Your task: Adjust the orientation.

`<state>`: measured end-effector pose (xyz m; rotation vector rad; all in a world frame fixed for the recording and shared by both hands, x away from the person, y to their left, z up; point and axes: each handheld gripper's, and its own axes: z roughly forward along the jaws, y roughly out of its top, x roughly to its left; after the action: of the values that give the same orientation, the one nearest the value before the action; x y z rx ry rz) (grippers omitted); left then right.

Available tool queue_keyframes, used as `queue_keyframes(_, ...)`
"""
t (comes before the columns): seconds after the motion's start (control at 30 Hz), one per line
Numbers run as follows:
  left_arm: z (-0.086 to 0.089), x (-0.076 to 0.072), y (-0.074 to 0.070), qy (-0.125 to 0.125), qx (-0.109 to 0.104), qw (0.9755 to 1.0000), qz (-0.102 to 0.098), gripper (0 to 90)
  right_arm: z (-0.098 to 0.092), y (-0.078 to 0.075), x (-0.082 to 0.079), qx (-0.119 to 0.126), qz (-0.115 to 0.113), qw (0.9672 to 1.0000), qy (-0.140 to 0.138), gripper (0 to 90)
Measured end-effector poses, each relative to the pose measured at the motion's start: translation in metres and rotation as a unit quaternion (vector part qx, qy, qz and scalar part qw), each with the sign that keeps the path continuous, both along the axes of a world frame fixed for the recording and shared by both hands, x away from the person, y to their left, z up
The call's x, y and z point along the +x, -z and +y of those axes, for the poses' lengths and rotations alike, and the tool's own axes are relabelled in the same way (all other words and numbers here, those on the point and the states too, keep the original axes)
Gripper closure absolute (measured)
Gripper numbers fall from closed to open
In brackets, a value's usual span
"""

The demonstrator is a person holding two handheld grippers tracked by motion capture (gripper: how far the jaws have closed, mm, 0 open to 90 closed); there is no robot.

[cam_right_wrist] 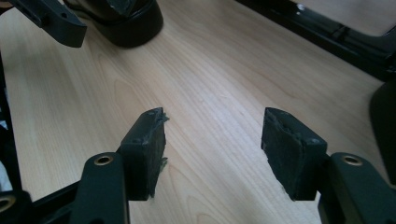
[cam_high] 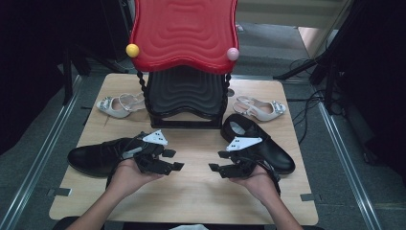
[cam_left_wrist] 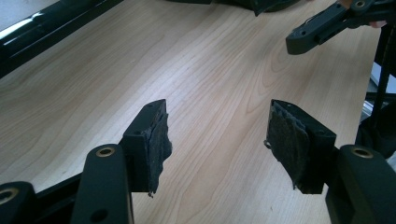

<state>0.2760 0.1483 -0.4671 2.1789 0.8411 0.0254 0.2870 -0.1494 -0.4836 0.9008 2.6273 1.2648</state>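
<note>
- high view: the left gripper point(cam_high: 173, 160) and the right gripper point(cam_high: 216, 161) face each other over the bare middle of the wooden table point(cam_high: 191, 191), both with jaws spread and nothing between them. one black shoe point(cam_high: 98, 155) lies just behind the left hand point(cam_high: 125, 176), its long axis running across the table with the toe toward the left edge. the other black shoe point(cam_high: 261, 143) lies just behind the right hand point(cam_high: 253, 181), slanting from near the shoe rack point(cam_high: 184, 98) toward the right edge. each shoe is nearest the hand on its own side, so each gripper would likely have to swing outward, away from the centre. two pale sandals point(cam_high: 118, 104) flank the rack, farther off.
- left gripper view: the left gripper point(cam_left_wrist: 217, 135) stands wide open over bare wood; its pads point(cam_left_wrist: 159, 140) touch nothing. the right gripper's jaw tip shows at upper right.
- right gripper view: the right gripper point(cam_right_wrist: 212, 140) is likewise open and empty above the table. a black shoe point(cam_right_wrist: 128, 21) sits ahead at upper left, well apart from the pads point(cam_right_wrist: 287, 149).
</note>
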Motion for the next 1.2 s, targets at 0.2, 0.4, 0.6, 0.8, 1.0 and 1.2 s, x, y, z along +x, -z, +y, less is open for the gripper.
queue_keyframes(0.2, 0.0011, -0.0005, -0.0012, 0.0, 0.002, 1.0, -0.007, 38.8, -0.0038, -0.0036, 0.0005, 0.003, 0.011, 0.9999, -0.008, 43.8)
queue_keyframes(0.4, 0.002, 0.001, -0.0033, 0.008, -0.002, 0.9999, 0.01, 41.9, -0.0062, -0.004, 0.001, -0.004, 0.011, 0.9999, 0.0, 45.2)
queue_keyframes(0.6, 0.0017, 0.0027, -0.0039, 0.012, -0.003, 0.9998, 0.018, 43.9, -0.0071, -0.0034, 0.0006, -0.004, 0.02, 0.9998, 0.001, 46.5)
queue_keyframes(0.8, 0.0017, 0.0024, -0.0041, 0.017, -0.001, 0.9998, 0.013, 43.4, -0.0068, -0.0045, 0.0, -0.003, 0.028, 0.9996, 0.003, 48.9)
queue_keyframes(1.0, 0.0032, 0.0023, -0.0056, 0.014, -0.001, 0.9999, 0.008, 44.6, -0.0077, -0.0071, -0.0014, 0.011, 0.045, 0.9989, 0.004, 56.8)
queue_keyframes(1.2, 0.0077, 0.0019, -0.0078, 0.01, -0.006, 0.9999, 0.005, 44.6, -0.0072, -0.0088, -0.0022, 0.005, 0.036, 0.9993, 0.0, 54.0)
